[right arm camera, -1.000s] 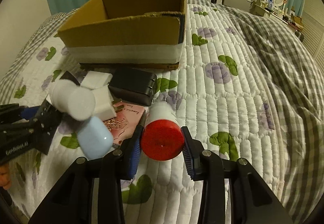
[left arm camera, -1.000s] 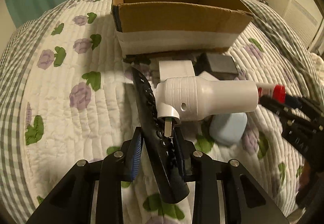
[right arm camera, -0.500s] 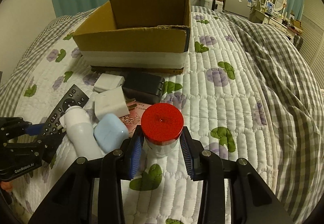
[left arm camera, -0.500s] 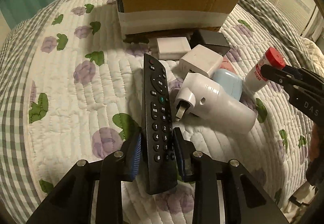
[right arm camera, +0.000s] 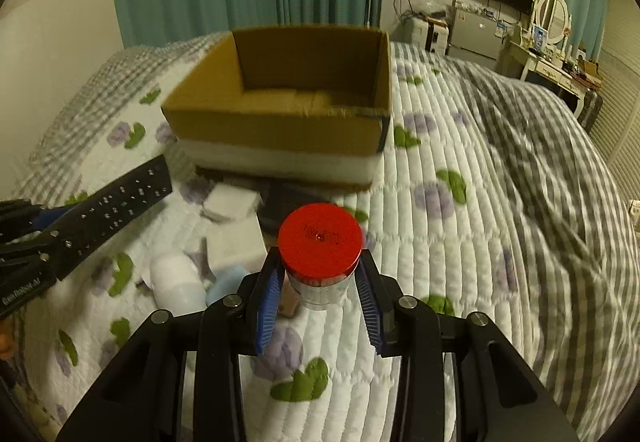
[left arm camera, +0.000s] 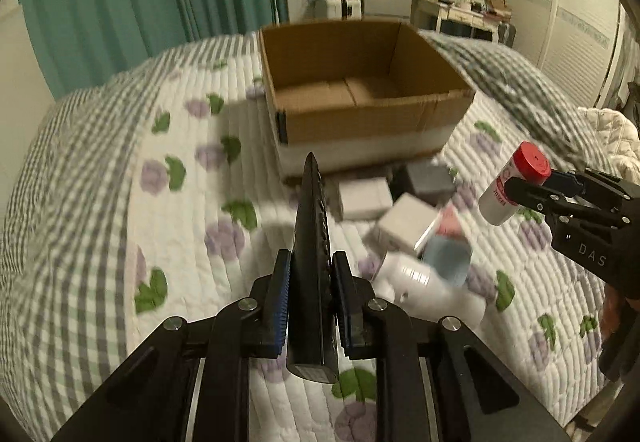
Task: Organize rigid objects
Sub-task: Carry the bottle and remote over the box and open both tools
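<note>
Between the blue pads of my left gripper (left arm camera: 309,296) I grasp a black remote control (left arm camera: 311,262) on its edge, its far end pointing to 12 o'clock. My right gripper (right arm camera: 318,296) is clenched on a white bottle with a red cap (right arm camera: 320,238). The open cardboard box (left arm camera: 360,122) stands on the flowered quilt (left arm camera: 120,222) at 12 o'clock. Small white and grey items (left arm camera: 404,220) lie at 2 o'clock of my left gripper.
</note>
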Motion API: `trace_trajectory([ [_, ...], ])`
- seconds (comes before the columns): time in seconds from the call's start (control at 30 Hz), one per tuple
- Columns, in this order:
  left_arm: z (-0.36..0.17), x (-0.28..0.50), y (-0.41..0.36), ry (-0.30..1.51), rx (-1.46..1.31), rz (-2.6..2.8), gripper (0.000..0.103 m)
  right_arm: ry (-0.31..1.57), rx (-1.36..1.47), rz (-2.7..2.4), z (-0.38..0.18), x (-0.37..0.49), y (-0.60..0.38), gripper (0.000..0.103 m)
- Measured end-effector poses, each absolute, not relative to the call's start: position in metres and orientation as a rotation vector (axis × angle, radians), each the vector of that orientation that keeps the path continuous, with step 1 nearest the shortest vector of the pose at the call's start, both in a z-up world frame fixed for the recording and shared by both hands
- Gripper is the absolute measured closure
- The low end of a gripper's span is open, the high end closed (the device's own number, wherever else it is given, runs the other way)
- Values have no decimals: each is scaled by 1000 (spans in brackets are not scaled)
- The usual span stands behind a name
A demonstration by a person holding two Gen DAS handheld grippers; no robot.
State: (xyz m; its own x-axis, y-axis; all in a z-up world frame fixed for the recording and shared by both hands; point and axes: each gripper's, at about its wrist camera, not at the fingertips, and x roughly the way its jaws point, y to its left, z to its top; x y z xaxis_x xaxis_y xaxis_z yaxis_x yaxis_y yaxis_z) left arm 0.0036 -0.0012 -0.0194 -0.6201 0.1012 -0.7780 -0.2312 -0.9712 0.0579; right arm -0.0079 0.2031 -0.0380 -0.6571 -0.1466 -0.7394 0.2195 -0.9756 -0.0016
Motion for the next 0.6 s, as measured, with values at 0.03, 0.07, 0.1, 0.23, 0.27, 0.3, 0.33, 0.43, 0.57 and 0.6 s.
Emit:
trace_trajectory([
  [0.03, -15, 2, 0, 228, -1246, 2670, 83, 133, 1168, -2689, -32, -9, 203, 67],
  [0.07, -9, 0, 1, 225, -1223, 2680, 83, 139, 1152, -2694, -27, -10, 202, 67],
  [0.1, -4, -3, 3, 224, -1205, 2684, 83, 148, 1133, -2699, -21, -11, 201, 67],
  [0.23, 18, -18, 10, 208, -1139, 2698, 83, 146, 1066, -2708, 5, -21, 201, 67],
  [0.27, 24, -23, 13, 199, -1119, 2698, 83, 145, 1051, -2710, 11, -23, 201, 67],
  [0.3, 29, -27, 15, 192, -1101, 2697, 83, 147, 1035, -2711, 17, -27, 202, 67],
  [0.33, 35, -31, 17, 189, -1080, 2698, 83, 148, 1019, -2711, 25, -33, 202, 67],
  [0.43, 55, -42, 24, 189, -989, 2721, 83, 159, 985, -2715, 39, -48, 202, 67],
  [0.57, 73, -64, 29, 130, -952, 2708, 84, 170, 926, -2727, 60, -70, 201, 67],
  [0.6, 75, -71, 30, 120, -943, 2707, 84, 166, 910, -2729, 65, -78, 200, 67],
])
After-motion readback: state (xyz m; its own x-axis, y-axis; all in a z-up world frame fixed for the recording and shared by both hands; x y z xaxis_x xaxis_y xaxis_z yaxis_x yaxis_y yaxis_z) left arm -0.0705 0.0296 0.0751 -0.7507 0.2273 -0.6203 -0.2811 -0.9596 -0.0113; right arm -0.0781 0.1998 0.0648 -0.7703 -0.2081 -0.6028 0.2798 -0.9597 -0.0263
